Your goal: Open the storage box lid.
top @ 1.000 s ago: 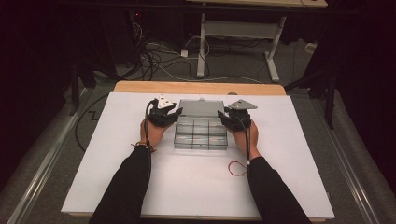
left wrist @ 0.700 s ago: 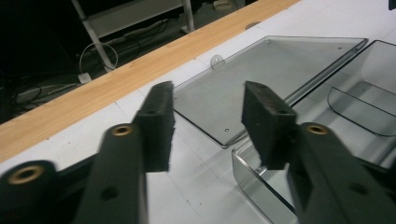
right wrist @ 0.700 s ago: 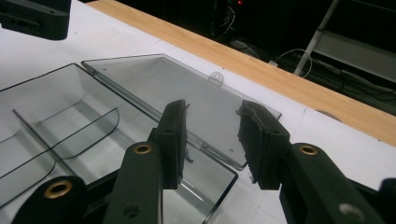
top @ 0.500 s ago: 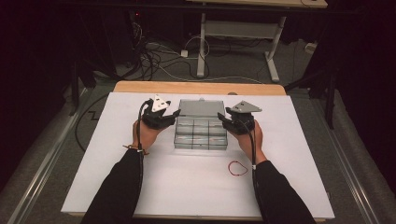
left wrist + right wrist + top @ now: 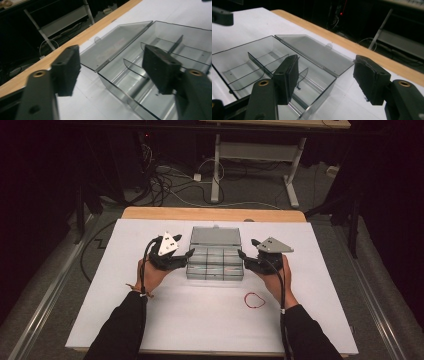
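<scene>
Both hands slid slightly toward frame bottom since earlier frames; box unmoved. Clear plastic compartment box (image 5: 215,263) sits centre frame on white counter (image 5: 150,320), lid (image 5: 216,235) flat open behind it, dividers inside, compartments look empty. Left claw (image 5: 187,256) at box's left wall, right claw (image 5: 242,256) at right wall, both spread wide, gripping nothing. Red rubber band (image 5: 254,300) lower right. Box likely light, stiff, slick; pinch a side wall's rim.
</scene>
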Available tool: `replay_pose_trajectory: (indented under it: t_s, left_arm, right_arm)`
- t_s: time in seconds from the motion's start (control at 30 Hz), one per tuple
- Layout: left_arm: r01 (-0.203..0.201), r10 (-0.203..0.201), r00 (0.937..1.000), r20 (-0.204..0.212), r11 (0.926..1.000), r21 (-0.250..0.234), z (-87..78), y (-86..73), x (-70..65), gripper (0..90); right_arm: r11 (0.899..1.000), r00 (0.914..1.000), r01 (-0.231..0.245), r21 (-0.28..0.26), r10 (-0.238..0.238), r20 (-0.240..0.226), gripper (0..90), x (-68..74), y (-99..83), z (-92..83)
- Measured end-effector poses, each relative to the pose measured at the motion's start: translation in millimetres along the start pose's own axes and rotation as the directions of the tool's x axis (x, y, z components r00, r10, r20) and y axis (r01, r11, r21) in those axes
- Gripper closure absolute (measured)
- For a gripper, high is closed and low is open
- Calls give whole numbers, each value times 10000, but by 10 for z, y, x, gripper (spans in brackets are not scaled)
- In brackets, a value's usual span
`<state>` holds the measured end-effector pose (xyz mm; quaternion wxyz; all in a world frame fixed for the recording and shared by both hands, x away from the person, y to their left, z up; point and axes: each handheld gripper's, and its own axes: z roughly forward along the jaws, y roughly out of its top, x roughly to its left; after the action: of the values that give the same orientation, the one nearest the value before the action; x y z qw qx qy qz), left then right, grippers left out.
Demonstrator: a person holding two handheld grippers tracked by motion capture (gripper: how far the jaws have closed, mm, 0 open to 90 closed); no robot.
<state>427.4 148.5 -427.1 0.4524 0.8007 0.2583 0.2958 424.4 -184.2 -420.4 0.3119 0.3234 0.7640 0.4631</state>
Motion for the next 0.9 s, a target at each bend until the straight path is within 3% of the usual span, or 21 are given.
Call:
replay_pose_trajectory:
  t_s: [0.13, 0.4, 0.9]
  left_arm:
    - [237, -237, 9997, 1, 9996, -180, -85, -18, -116, 281]
    - [-199, 207, 9995, 231, 9992, -344, -265, -66, -264, 261]
    - [-744, 765, 9957, 530, 9964, -403, -507, -152, -474, 260]
  right_arm:
    - [9997, 10000, -13, -242, 12, -72, 336, 29, -17, -136]
    - [9982, 9989, 418, -440, -426, -181, 294, 140, -62, -371]
    - [9976, 9987, 220, -661, -249, -440, 289, 166, -173, -749]
